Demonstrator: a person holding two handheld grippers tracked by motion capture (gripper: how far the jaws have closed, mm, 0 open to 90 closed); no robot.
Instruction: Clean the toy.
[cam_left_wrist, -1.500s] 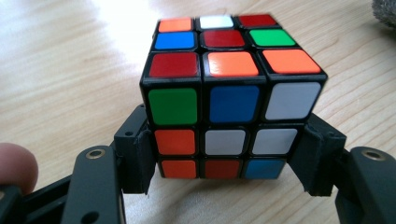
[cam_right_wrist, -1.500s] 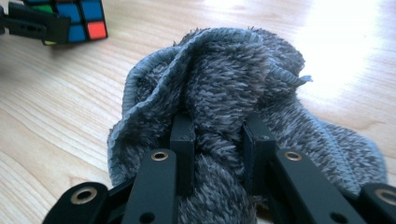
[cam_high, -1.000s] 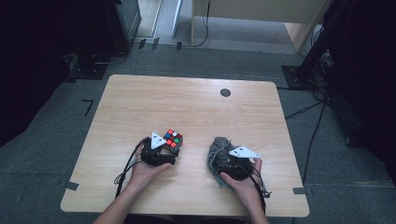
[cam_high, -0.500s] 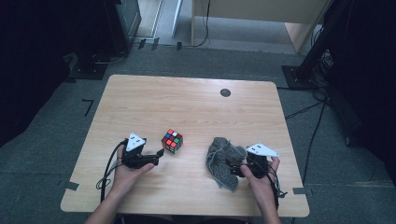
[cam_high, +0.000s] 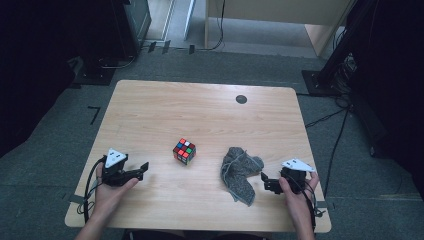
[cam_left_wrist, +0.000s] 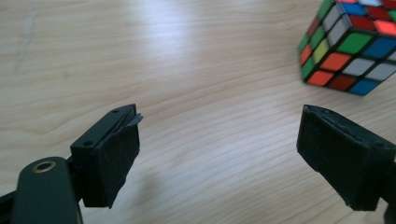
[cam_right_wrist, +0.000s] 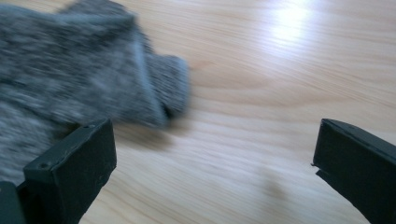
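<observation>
A puzzle cube (cam_high: 184, 151) sits near the middle of the wooden bench (cam_high: 200, 110). It is turned so one corner points toward the person, and its top shows small squares of many colours. To its right lies a grey cloth (cam_high: 239, 172), all crumpled. The cloth's long side runs from up near the cube's level down toward the person's edge of the bench.

The left gripper (cam_high: 142, 169) is held low at the left, well apart from the cube. Its jaws point toward the cube and stand wide open, with nothing between them. The right gripper (cam_high: 266, 182) is just beside the right edge of the cloth. Its jaws have just been opening, and now they are wide apart with only bare wood between them.

The left gripper view shows the cube (cam_left_wrist: 352, 44) up close in the top right corner, with red, blue, green, white and orange squares. The right gripper view shows the fuzzy knit of the cloth (cam_right_wrist: 79, 79), blurred, with a folded flap sticking out.

A small dark round spot (cam_high: 241, 99) is near the far edge of the bench. Nothing lies between either gripper and its thing. Cables (cam_high: 330, 117) trail across the grey floor at the right.
</observation>
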